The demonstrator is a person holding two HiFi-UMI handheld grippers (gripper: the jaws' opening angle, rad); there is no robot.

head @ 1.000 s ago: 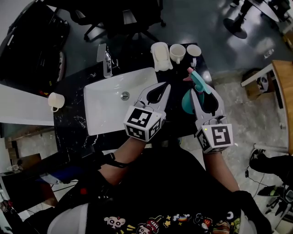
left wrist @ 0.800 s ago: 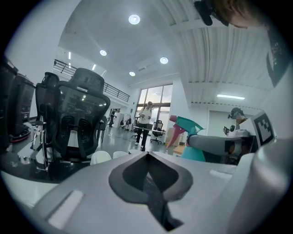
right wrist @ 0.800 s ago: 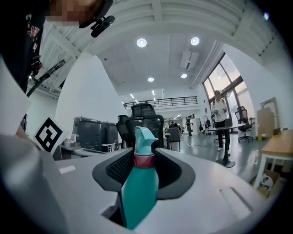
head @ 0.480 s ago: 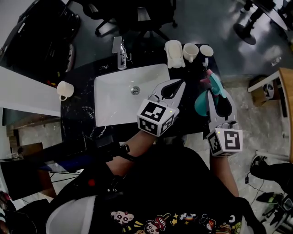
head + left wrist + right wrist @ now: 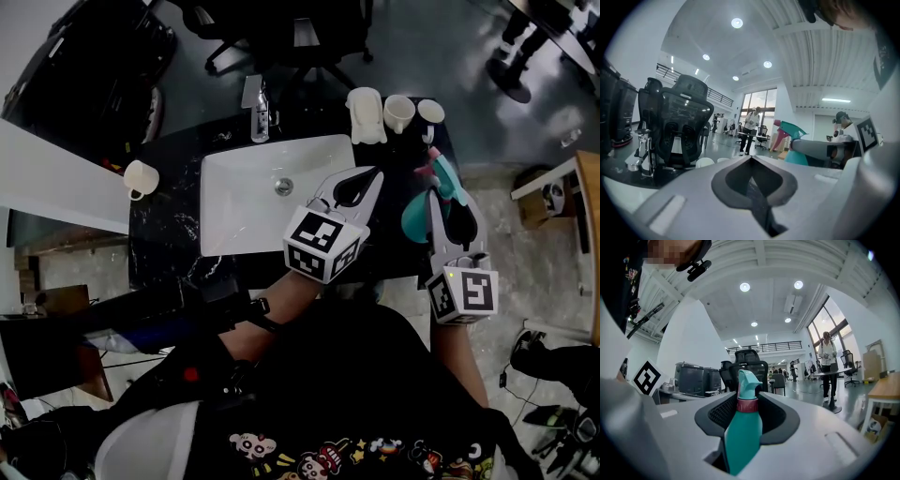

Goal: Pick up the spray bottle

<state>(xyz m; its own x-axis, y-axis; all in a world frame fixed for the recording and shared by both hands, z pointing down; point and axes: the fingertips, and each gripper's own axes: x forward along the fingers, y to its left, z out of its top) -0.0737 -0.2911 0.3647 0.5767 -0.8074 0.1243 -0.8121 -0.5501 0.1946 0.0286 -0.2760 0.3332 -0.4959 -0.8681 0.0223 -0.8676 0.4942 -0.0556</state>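
A teal spray bottle with a pink collar and nozzle is held off the dark counter, my right gripper shut on its body. In the right gripper view the spray bottle stands upright between the two jaws, head above them. My left gripper hangs shut and empty over the counter's front, beside the white sink. The left gripper view shows the spray bottle and the right gripper's grey jaw at the right.
At the counter's back stand a chrome faucet, a white soap dish and two white cups. Another white cup sits at the left end. Office chairs stand beyond the counter.
The whole view has shifted; both grippers sit slightly further right and lower in frame. The right gripper still holds the bottle. The left stays shut.
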